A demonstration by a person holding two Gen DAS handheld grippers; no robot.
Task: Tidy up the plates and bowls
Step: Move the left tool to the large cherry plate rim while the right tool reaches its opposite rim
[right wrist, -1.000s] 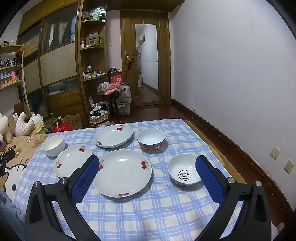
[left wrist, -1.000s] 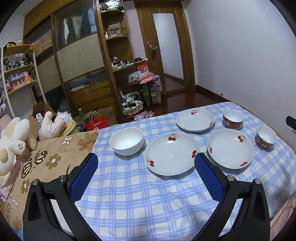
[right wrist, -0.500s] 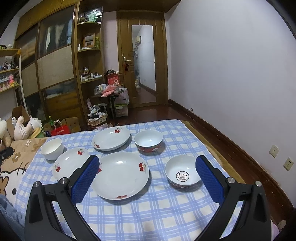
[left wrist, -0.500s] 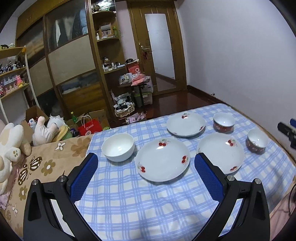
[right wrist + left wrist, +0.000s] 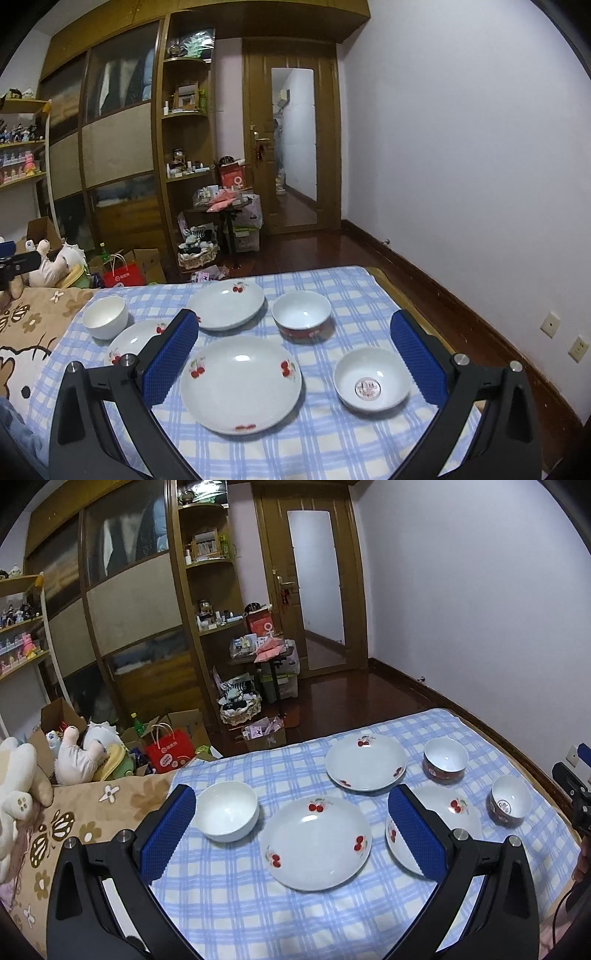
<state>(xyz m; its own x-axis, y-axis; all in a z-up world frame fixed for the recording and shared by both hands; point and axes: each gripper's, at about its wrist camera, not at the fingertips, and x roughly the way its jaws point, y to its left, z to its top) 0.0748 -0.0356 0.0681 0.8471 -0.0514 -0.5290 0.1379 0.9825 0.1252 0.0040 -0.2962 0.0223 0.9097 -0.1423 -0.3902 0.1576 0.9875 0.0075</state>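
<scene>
On a blue-checked cloth (image 5: 258,904) lie three white cherry-print plates: a near one (image 5: 316,843), a far one (image 5: 365,762) and a right one (image 5: 458,810) partly behind my finger. A plain white bowl (image 5: 227,810) sits left; a red-sided bowl (image 5: 445,758) and a small bowl (image 5: 509,805) sit right. My left gripper (image 5: 291,792) hovers open above the near plate, holding nothing. In the right wrist view, my right gripper (image 5: 293,317) hangs open and empty over the large plate (image 5: 240,382), with the small bowl (image 5: 371,380) and red-sided bowl (image 5: 303,319) beside it.
The cloth (image 5: 332,443) covers a bed end. Plush toys (image 5: 22,775) and a brown floral blanket (image 5: 92,812) lie left. Boxes and a red bag (image 5: 170,755) stand on the floor beyond, before wooden cabinets. A wall runs along the right.
Both grippers have drawn back and tilted upward, so the dishes sit lower in each view. Both stayed open and no dish moved.
</scene>
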